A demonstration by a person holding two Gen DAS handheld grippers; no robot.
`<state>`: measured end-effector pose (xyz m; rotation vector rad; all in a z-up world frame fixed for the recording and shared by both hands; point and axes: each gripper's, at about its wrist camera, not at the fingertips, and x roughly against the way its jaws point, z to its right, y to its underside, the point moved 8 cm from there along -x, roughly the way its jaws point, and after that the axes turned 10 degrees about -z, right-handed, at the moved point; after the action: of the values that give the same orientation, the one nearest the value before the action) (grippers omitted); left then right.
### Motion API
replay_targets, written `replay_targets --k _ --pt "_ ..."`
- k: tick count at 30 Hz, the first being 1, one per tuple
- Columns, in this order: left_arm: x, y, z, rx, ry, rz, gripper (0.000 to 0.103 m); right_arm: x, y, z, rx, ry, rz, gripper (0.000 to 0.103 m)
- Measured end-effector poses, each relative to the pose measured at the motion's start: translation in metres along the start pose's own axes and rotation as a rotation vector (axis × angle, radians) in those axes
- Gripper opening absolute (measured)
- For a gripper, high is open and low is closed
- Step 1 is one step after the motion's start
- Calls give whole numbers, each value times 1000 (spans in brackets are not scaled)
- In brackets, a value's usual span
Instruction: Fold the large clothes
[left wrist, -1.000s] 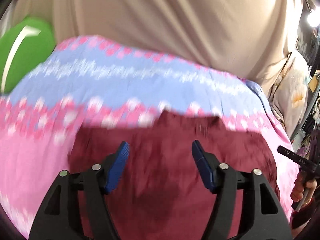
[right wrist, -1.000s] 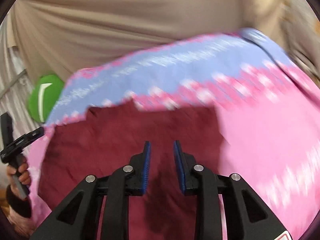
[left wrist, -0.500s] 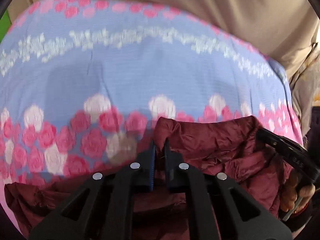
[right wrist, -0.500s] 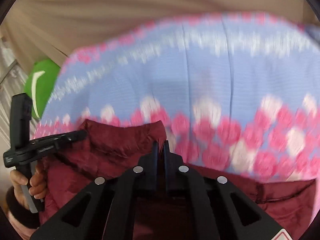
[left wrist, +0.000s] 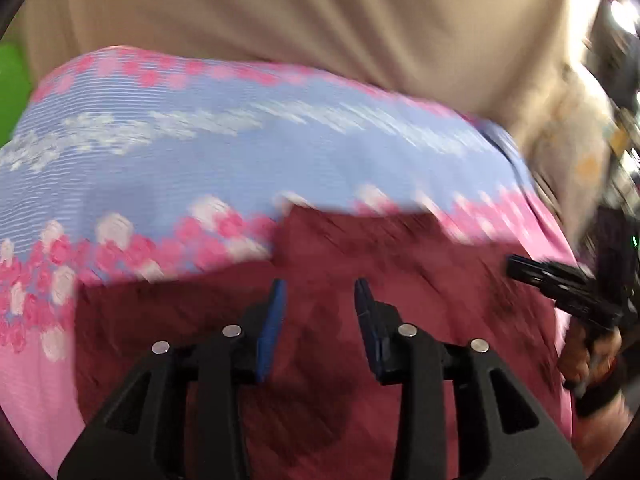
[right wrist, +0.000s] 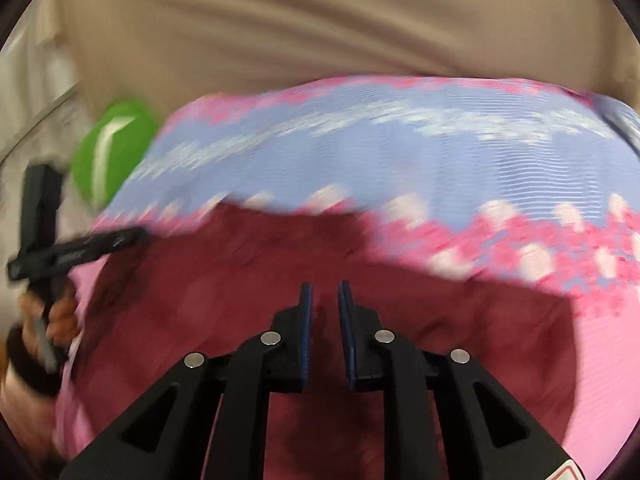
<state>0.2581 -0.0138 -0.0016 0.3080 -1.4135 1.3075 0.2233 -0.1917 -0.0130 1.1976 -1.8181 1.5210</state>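
The maroon garment [left wrist: 360, 320] is laid flat on the flowered bedspread [left wrist: 200, 168], filling the lower middle of both wrist views. Its long axis is seen running from 9 o'clock to 3 o'clock, with the straight far edge facing 12 o'clock. In the left wrist view a stepped corner in that edge is seen at about 11 o'clock from the fingertips. Motion blur hides finer folds.

Beyond the far edge, a broad band of blue and pink bedspread is left uncovered up to the beige curtain [left wrist: 320, 20]. A green object [right wrist: 112, 152] is seen at 10 o'clock in the right wrist view, off the bedspread's corner.

The left gripper [left wrist: 320, 300] is angled down over the garment; its jaws have just been opening and stand moderately apart, with nothing pressed between the blue pads. The right gripper [right wrist: 324, 300] is likewise angled down; its jaws have just been opening to a narrow gap, nothing clamped. Each gripper is seen at the other view's edge, gripped by a hand [right wrist: 48, 320].
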Motion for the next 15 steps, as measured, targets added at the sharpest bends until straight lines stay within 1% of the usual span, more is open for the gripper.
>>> replay_targets --k 1,2,3,4,5,6,7,8,9,10,11,12,13,14,15 --pt "-3 8 17 -58 22 -31 34 -3 8 -18 49 -34 -24 16" --pt "-11 20 40 -141 27 -64 34 -11 19 -45 120 -78 -59 16" --pt "-19 25 52 -189 -6 -75 37 -21 26 -65 176 -91 -80 16" --pt "-27 30 59 -226 -65 -72 37 -27 29 -73 213 -73 -90 13" --pt "-41 30 63 -259 -149 -72 37 -42 30 -80 257 -11 -101 12" --pt "-49 28 62 -264 -198 -73 36 -51 26 -79 258 24 -108 12" --pt "-57 24 58 -256 -230 -76 36 -59 20 -72 232 34 -119 4" --pt "-63 17 50 -236 -256 -76 36 -67 7 -58 169 39 -125 2" --pt "-64 9 40 -211 -285 -61 37 -69 -6 -40 111 59 -108 2" --pt "-67 -1 31 -182 -303 -48 37 -69 -19 -18 60 107 -80 2" --pt "-71 -9 19 -143 -289 -43 37 -74 -26 -2 27 143 -71 0" --pt "-73 -15 12 -111 -265 -44 37 -81 -30 13 -5 147 -83 0" --pt "-76 -22 4 -60 -217 -44 37 -88 -30 23 -46 103 -102 0" --pt "-78 -27 -3 -36 -194 -41 37 -92 -30 32 -98 42 -111 0" --pt "-79 -27 -5 -28 -191 -37 37 -91 -31 34 -112 29 -107 0"
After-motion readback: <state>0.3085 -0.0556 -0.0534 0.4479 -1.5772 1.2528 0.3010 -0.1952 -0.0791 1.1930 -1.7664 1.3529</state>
